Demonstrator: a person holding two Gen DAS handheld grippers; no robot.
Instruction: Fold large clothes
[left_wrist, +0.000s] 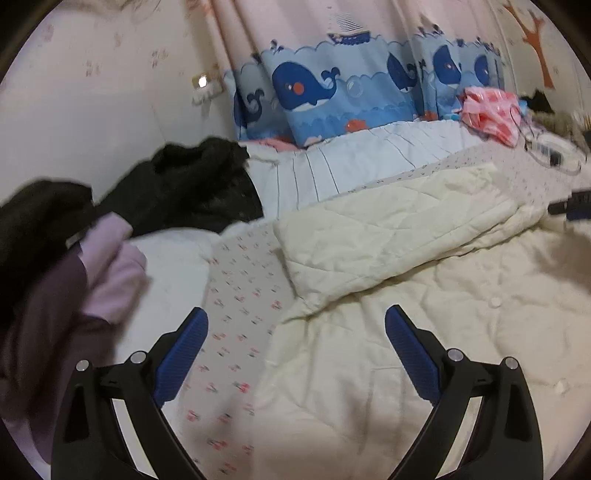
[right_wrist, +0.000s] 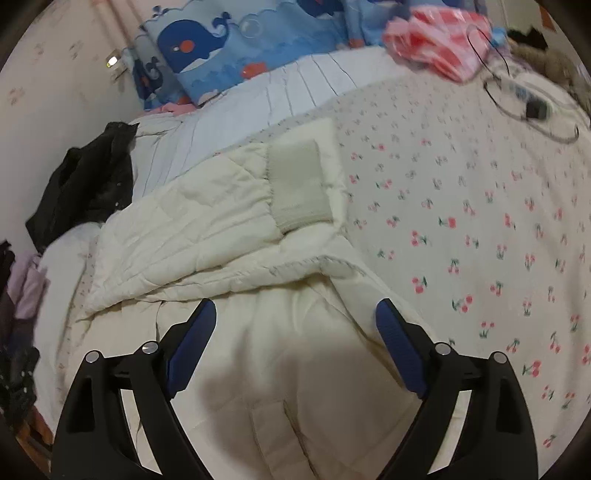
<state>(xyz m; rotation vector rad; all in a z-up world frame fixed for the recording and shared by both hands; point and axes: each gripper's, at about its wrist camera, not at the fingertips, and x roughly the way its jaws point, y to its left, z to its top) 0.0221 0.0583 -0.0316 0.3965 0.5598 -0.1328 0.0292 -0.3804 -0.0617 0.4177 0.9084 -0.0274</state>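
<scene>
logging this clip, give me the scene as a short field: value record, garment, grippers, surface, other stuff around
garment: cream quilted jacket, spread on the bed, one sleeve folded across, ribbed cuff showing
left gripper: open, above the jacket's edge, holding nothing
right gripper: open, over the jacket body, holding nothing
surface: cherry-print bedsheet
other clothes: black garment, lilac garment, at the left
background: whale-print curtain, pink bag

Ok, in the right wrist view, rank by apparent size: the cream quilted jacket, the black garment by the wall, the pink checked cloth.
1. Cream quilted jacket, largest by far.
2. Black garment.
3. Pink checked cloth.
The last two look close; the pink one lies farther away, so that order is unsure.
</scene>
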